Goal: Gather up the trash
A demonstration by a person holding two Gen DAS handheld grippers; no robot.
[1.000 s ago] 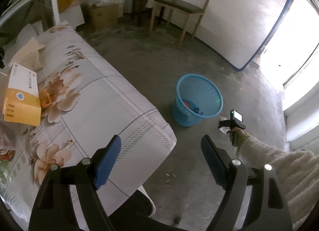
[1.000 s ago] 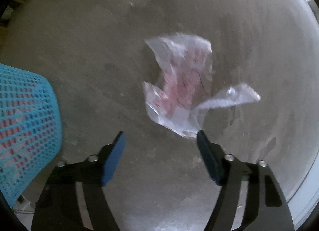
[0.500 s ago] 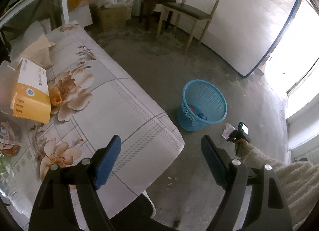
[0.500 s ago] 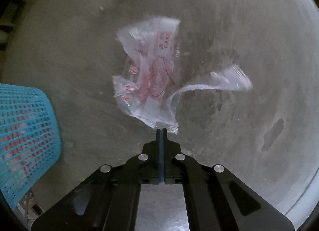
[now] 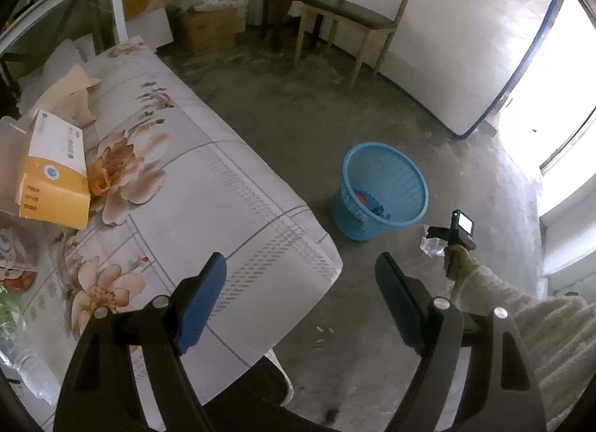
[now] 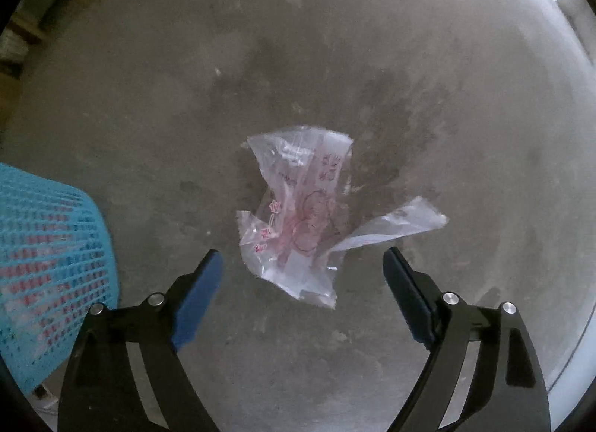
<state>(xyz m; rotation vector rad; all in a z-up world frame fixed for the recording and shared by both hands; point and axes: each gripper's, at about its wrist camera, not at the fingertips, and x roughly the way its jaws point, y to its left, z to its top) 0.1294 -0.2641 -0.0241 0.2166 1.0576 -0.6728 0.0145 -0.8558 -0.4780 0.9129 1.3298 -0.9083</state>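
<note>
A crumpled clear plastic bag [image 6: 298, 216] with red print lies on the concrete floor. My right gripper [image 6: 302, 255] points straight down over it. Its jaws are opening and stand wide, and the bag's near end lies between the blue pads [image 6: 197, 294] without touching them. The blue mesh basket [image 6: 48, 245] is just to the left. In the left wrist view the same bag [image 5: 430, 245] shows under the person's hand [image 5: 456, 257], right of the basket [image 5: 354, 223], which holds some trash. My left gripper [image 5: 301, 260] hangs open and empty above the table corner.
A table with a floral cloth [image 5: 223, 190] fills the left, with a yellow-and-white box [image 5: 52, 171] and paper on it. A wooden chair [image 5: 354, 18], a stool and cardboard boxes [image 5: 208, 26] stand by the far wall. A white mattress [image 5: 465, 41] leans at the right.
The right jaws were partly open a second ago and fully shut at the bag's near corner half a second ago. Now they are wide apart and the bag lies free. The left gripper has stayed put.
</note>
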